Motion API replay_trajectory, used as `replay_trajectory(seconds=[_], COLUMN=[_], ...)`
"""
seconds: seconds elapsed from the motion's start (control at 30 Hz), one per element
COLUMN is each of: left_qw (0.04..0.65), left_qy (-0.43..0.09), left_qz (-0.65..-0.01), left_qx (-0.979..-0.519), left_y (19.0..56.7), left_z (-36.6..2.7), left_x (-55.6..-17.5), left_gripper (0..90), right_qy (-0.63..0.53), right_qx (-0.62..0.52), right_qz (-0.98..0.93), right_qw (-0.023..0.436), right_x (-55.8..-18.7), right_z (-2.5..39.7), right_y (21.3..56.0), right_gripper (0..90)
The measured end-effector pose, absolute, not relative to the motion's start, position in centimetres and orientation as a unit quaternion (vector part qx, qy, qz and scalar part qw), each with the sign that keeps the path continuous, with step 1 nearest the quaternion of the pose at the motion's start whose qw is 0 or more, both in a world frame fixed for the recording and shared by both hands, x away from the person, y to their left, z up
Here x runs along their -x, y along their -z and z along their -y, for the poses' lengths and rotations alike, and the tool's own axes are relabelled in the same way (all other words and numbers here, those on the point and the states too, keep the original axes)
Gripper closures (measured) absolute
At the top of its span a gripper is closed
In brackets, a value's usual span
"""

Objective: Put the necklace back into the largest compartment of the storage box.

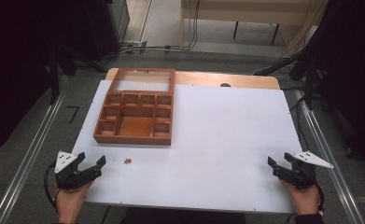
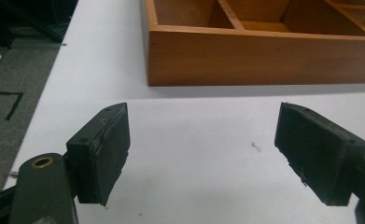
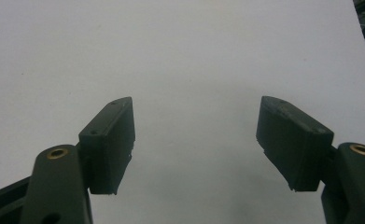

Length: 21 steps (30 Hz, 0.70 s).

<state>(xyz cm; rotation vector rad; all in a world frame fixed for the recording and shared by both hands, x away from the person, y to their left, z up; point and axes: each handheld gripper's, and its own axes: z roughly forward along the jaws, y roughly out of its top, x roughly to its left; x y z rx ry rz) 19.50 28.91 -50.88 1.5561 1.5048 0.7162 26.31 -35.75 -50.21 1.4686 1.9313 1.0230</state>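
A wooden box (image 1: 136, 117) with several small compartments and an open glass-paned lid stands on the white table sheet (image 1: 227, 140) at the back left. Its front wall (image 2: 264, 58) fills the top of the left gripper view. A small reddish-brown scrap (image 1: 128, 161) lies on the sheet in front of the box. My left gripper (image 1: 92, 161) rests at the near left corner, open and holding nothing, with its jaws (image 2: 203, 154) wide apart. My right gripper (image 1: 279, 160) sits at the near right corner, open too, over bare white sheet (image 3: 194, 140).
The table's wooden edge (image 1: 227, 79) shows behind the sheet. Metal rails (image 1: 26, 158) run along the floor on both sides. Dark equipment and cables (image 1: 306, 60) stand at the back right, and another table's legs at the far back.
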Motion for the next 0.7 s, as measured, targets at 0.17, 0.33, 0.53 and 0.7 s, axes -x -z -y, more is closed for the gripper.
replay_trajectory(seconds=[0.17,0.33,0.53,0.7], left_qw=[0.420,0.420,0.421,0.420], left_qy=[-0.285,-0.284,-0.284,-0.279], left_qz=[-0.589,-0.579,-0.575,-0.577], left_qx=[-0.629,-0.638,-0.641,-0.643], left_y=[50.9,51.0,50.9,50.9], left_z=[-28.1,-27.7,-27.5,-27.3], left_x=[-19.4,-19.5,-19.7,-20.0], left_gripper=[20.4,20.6,20.9,22.9], right_qy=[-0.380,-0.379,-0.378,-0.377], right_qx=[-0.553,-0.550,-0.546,-0.540], right_qz=[-0.700,-0.703,-0.707,-0.712], right_qw=[0.244,0.245,0.243,0.243], right_x=[-26.4,-26.4,-26.4,-26.4], right_z=[36.2,36.1,36.1,36.0], right_y=[50.2,50.3,50.3,50.3], right_gripper=[26.3,26.3,26.3,26.3])
